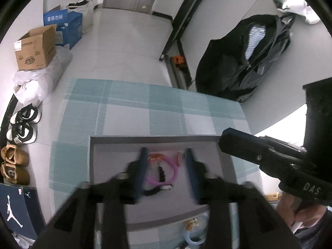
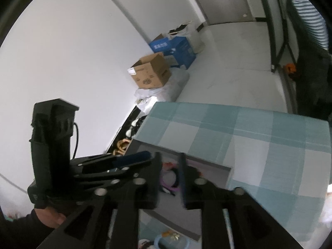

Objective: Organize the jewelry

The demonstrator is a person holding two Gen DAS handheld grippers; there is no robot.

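Start at the left. Your left gripper (image 1: 166, 155) hovers above the grey tray (image 1: 225, 161) with its blue fingers (image 1: 142, 166) spread apart and nothing between them. The tray rests on the checked teal cloth (image 1: 128, 108).

Directly under the gap between those fingers lies the jewelry: a pink bracelet (image 1: 166, 174) coiled as a loop on the tray floor, a dark beaded strand (image 1: 160, 173) crossing it, and an orange piece (image 1: 155, 156) at the far edge. The pile sits ahead of and below the left fingertips. The beaded strand's long axis runs roughly from near to far, in line with the fingers.

Move to the right. Your right gripper (image 2: 170, 176) also points down into the tray (image 2: 207, 164), fingers parted and empty, with the pink bracelet (image 2: 169, 185) visible through the gap.

Both tools stand near the pile; the left appears centred over it and better placed for the pick. More jewelry, a pale blue ring (image 1: 194, 241), lies on the cloth outside the tray, nearest you.
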